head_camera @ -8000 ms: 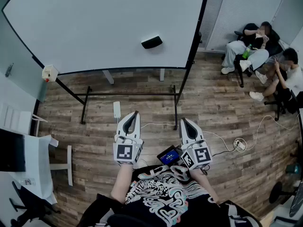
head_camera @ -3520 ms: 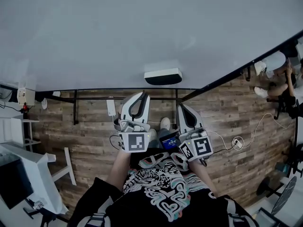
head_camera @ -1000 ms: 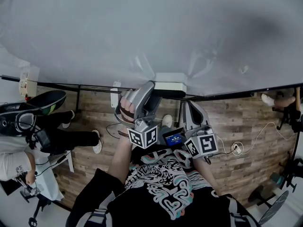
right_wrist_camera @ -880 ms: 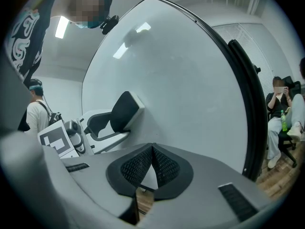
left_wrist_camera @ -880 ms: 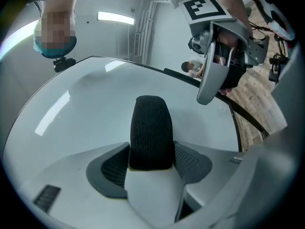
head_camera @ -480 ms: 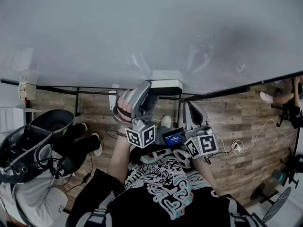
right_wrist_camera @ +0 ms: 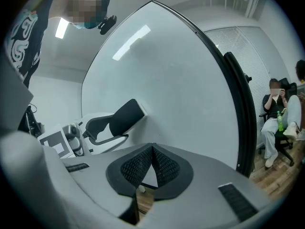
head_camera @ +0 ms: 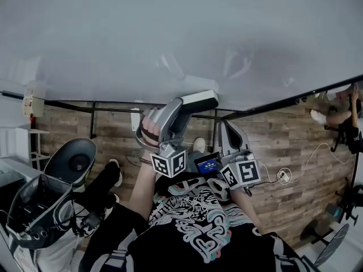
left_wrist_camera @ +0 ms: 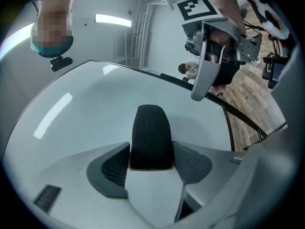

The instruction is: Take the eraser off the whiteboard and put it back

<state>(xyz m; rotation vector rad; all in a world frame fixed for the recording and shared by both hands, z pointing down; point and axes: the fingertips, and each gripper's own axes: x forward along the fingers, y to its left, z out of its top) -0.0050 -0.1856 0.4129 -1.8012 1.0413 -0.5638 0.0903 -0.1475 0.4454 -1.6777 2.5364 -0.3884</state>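
The left gripper (head_camera: 184, 105) is held out level toward the whiteboard (head_camera: 170, 38). The left hand (head_camera: 148, 130) is wrapped round its handle, and the bare forearm runs back to the person's chest. Its fingers (left_wrist_camera: 112, 163) stand partly apart and are clamped on the eraser (left_wrist_camera: 150, 135), one pad pressing on each side. The eraser juts forward past the fingertips. In the left gripper view its black felt end is the far end and its white body lies nearer the camera.

In the head view the eraser (head_camera: 198, 100) sits tilted at the whiteboard's lower edge, in front of the black frame bar. In the right gripper view its far end is right up at the board's surface; whether it touches cannot be told.

The right gripper (head_camera: 222, 128) hangs lower and closer to the body, just right of the left one, also pointing level at the board. Its fingers (right_wrist_camera: 138, 166) are pressed together tip to tip with nothing between them.

A second person (head_camera: 51, 208) stands at the lower left on the wooden floor (head_camera: 283, 169). Another person (right_wrist_camera: 275, 116) sits on a chair beyond the board's right edge.
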